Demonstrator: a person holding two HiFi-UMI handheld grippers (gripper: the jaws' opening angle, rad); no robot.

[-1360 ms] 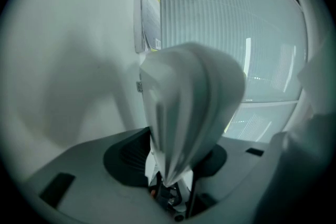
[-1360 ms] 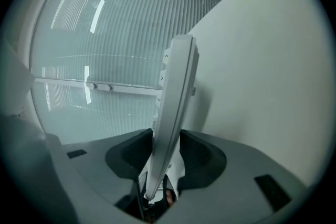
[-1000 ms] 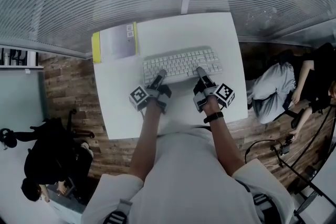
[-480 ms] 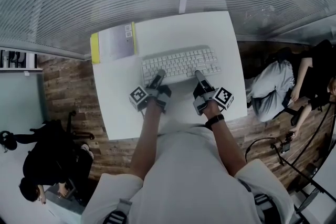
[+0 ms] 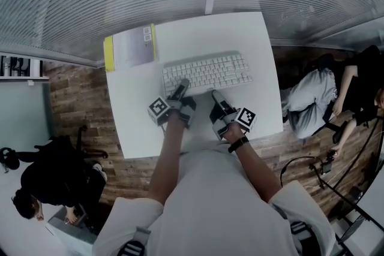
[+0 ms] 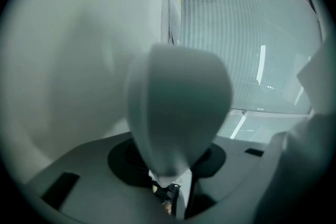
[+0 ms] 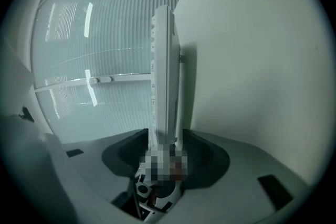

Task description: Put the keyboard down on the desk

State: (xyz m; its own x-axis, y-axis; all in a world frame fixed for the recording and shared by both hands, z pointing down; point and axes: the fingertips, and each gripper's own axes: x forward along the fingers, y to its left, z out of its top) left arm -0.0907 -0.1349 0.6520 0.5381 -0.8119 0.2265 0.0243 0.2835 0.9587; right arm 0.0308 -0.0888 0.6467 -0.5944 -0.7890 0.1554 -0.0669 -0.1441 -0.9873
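Grips near edge of keyboard (image 5: 207, 73) flat on desk (image 5: 198, 39) with left gripper (image 5: 182, 86), fingers closed on it; holds right gripper (image 5: 214, 94) just beside it, fingers apart, empty

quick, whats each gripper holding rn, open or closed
left gripper: closed on the keyboard, at its front edge
right gripper: open, holding nothing, keyboard just ahead of it

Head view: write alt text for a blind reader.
A person at a white desk holds two tools by a white keyboard: the left tool grips its near edge, the right tool sits just short of it. A yellow-edged booklet lies at the desk's far left corner.
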